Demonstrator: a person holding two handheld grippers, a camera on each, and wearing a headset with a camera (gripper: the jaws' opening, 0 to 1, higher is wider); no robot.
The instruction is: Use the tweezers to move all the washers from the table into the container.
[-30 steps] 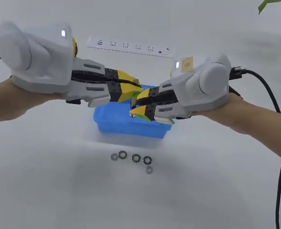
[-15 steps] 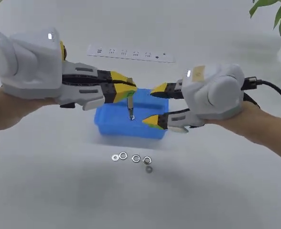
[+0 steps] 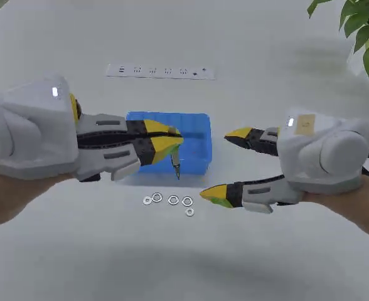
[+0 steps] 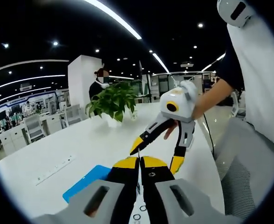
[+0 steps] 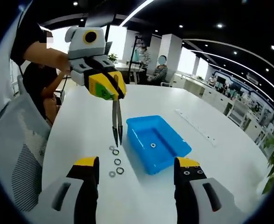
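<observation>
Head view — left gripper (image 3: 174, 137) is clamped shut on the tweezers (image 3: 175, 164), which hang tips-down at the near wall of the blue container (image 3: 197, 141). Five washers (image 3: 169, 200) lie in a loose row on the desk (image 3: 78, 251), just in front of the container. The right gripper (image 3: 224, 164) sits to the right of the container, jaws spread wide and holding nothing.

Left gripper view — its own jaws are pressed together, with the thin tweezers (image 4: 138, 185) pinched between them. A corner of the container (image 4: 88, 179) shows beside them. The right gripper gapes beyond.

Right gripper view — its own jaws are wide apart. The container is open-topped, with a single washer (image 5: 153, 145) on its floor. The tweezers' tips hover by the washer row beside the container; cannot tell whether they touch.
</observation>
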